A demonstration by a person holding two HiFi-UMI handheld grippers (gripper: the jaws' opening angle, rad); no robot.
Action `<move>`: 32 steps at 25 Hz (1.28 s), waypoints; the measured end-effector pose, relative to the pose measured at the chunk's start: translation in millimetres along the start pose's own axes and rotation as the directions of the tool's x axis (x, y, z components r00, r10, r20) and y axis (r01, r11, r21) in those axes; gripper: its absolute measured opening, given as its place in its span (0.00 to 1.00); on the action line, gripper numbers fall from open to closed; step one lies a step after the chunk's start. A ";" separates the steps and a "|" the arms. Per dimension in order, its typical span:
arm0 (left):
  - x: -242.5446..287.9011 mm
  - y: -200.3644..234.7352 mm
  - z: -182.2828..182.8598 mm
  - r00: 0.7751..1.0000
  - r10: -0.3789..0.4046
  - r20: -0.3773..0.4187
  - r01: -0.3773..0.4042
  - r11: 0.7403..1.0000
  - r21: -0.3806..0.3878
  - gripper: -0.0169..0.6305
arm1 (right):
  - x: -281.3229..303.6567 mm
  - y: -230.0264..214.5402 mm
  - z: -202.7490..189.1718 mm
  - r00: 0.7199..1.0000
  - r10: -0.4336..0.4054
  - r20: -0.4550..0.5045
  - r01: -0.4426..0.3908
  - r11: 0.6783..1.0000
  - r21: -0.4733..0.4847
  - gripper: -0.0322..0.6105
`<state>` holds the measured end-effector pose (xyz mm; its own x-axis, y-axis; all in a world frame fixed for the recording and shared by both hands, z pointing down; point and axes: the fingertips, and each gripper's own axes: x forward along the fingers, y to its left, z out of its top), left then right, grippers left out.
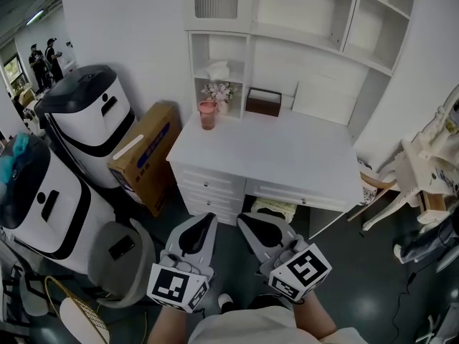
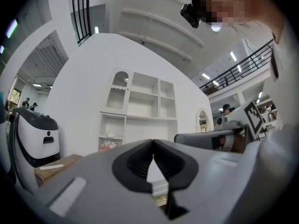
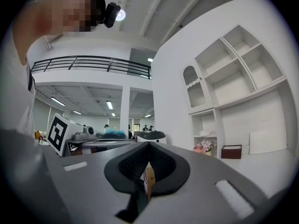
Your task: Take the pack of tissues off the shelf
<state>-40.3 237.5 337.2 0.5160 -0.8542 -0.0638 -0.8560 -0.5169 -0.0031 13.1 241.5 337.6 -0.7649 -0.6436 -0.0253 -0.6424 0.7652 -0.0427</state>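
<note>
nothing is judged done yet. the left gripper (image 1: 204, 224) is held closed and empty, low before the bench (image 1: 287, 156). the pack of tissues (image 1: 217, 69) is untouched on the shelf (image 1: 192, 67), well apart. the right gripper (image 1: 247, 224) is likewise closed on nothing.

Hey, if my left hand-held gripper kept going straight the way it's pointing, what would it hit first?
Most likely the white desk's drawer front. The left hand-held gripper, jaws shut, points at it, with nothing visible between. Depth is unclear, though. The pack of tissues sits higher, on the shelf.
</note>
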 end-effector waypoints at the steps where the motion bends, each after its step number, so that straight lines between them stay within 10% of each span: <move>1: 0.3 4.5 -1.2 1.000 -0.005 -0.001 0.005 1.000 0.002 0.03 | 3.2 0.2 -1.3 1.000 -0.009 0.003 0.009 1.000 0.004 0.05; 32: 173.7 99.1 -8.2 0.996 0.095 0.003 -0.095 0.995 -0.010 0.03 | 126.2 -160.4 2.0 0.995 0.094 -0.026 -0.093 0.995 0.024 0.05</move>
<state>-35.2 37.4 334.0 0.4326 -0.8991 -0.0668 -0.9007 -0.4343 0.0129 19.7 37.5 339.2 -0.8228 -0.5683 -0.0036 -0.5670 0.8212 -0.0640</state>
